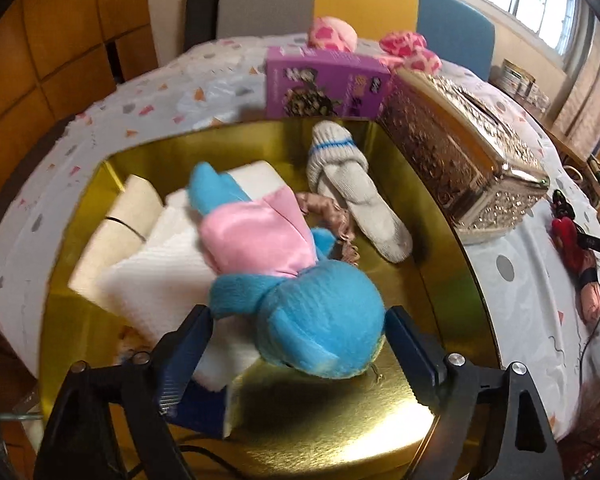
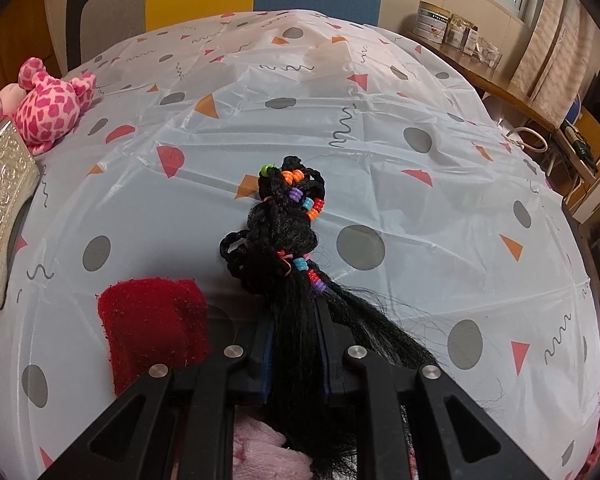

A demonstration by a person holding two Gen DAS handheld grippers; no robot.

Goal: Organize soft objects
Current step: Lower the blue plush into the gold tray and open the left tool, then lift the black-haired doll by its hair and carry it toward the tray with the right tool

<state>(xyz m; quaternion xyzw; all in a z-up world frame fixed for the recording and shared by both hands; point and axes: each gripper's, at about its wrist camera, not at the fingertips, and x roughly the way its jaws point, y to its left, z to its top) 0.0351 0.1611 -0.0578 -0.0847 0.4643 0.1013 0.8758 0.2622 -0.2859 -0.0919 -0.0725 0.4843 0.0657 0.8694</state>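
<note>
1. Left gripper [image 1: 300, 332] sits at the bottom centre of the left wrist view, its jaws spread fairly wide and pressed against either side of the blue plush toy [image 1: 300, 280]'s head – so it's got hold of it.
2. The plush wears a pink top and lies over the gold box [image 1: 440, 216], which fills the middle of the frame, draped on a stack of white folded cloths [image 1: 156, 272].
3. Also in the box: a white sock with a blue stripe [image 1: 352, 192], right of centre, and a small pinkish tangle beside it – can't tell what that is.
4. A purple box [image 1: 324, 84] and an ornate metal tissue box [image 1: 468, 168] stand just beyond the gold box, upper centre and upper right.
5. Right gripper [image 2: 296, 344], bottom centre of the right wrist view, is nearly closed, pinching the black braided hair with coloured beads [image 2: 288, 216] above the patterned tablecloth [image 2: 420, 120].
6. A red soft piece [image 2: 152, 328] lies lower left, and a pink spotted plush [image 2: 48, 108] upper left.
</note>
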